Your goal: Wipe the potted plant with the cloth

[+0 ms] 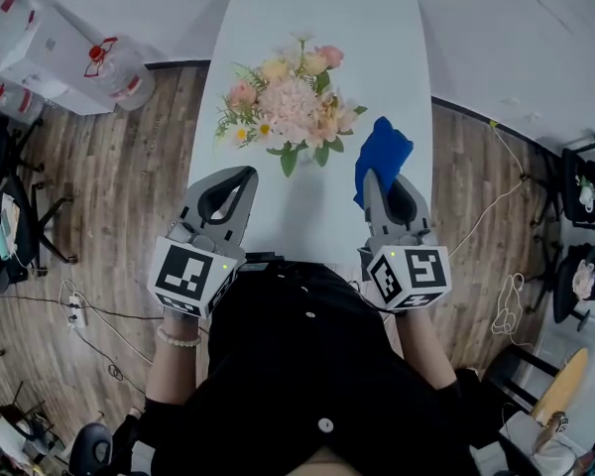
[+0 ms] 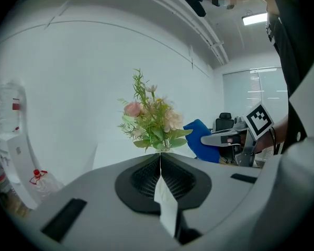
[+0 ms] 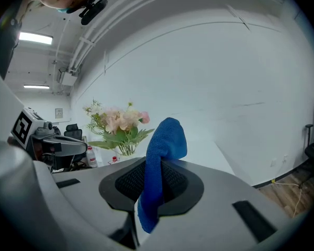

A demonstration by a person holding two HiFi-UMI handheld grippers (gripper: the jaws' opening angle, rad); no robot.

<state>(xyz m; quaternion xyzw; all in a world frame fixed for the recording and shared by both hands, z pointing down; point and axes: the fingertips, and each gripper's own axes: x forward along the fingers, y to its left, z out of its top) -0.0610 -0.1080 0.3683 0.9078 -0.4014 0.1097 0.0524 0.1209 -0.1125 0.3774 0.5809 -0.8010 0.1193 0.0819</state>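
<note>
The potted plant [image 1: 290, 105], a bunch of pink and cream flowers with green leaves, stands in the middle of the white table [image 1: 317, 8]. My right gripper [image 1: 368, 175] is shut on a blue cloth [image 1: 385, 147], which sticks up from its jaws to the right of the plant. In the right gripper view the cloth [image 3: 165, 140] drapes over the jaws, and the plant [image 3: 118, 124] lies ahead to the left. My left gripper [image 1: 248, 173] is shut with nothing in it, in front of the plant and to its left. From the left gripper view the plant [image 2: 153, 122] is straight ahead.
Large water bottles [image 1: 119, 67] stand on the wood floor left of the table. Office chairs [image 1: 585, 186] sit at the right, and cables with a power strip [image 1: 76, 310] lie on the floor. The person's dark top fills the lower middle of the head view.
</note>
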